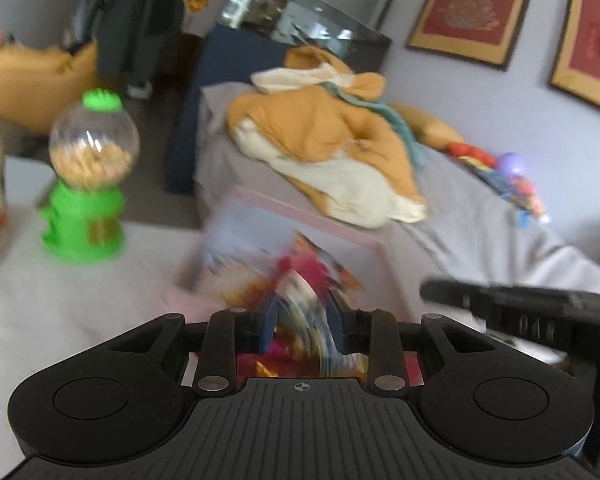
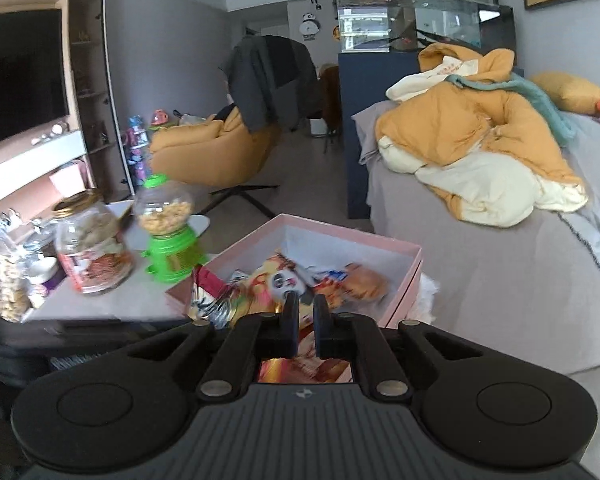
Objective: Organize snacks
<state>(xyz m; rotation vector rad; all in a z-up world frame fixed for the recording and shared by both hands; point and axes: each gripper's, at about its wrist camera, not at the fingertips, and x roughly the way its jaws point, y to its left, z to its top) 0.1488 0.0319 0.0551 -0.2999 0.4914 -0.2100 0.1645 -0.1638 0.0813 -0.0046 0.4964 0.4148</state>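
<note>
The left gripper (image 1: 304, 312) clamps a blurred colourful foil snack packet (image 1: 300, 300) above the open pink cardboard box (image 2: 404, 280). The right gripper (image 2: 305, 314) hangs over it, jaws narrow, gripping nothing I can make out.

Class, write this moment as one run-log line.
left gripper: shut on snack packet | right gripper: nearly closed, grip unclear | pink box: holds snacks

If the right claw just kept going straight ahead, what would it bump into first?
Most likely the snack packets piled in the pink box, right beyond the right claw. Depth is hard to judge, so this is a guess.
</note>
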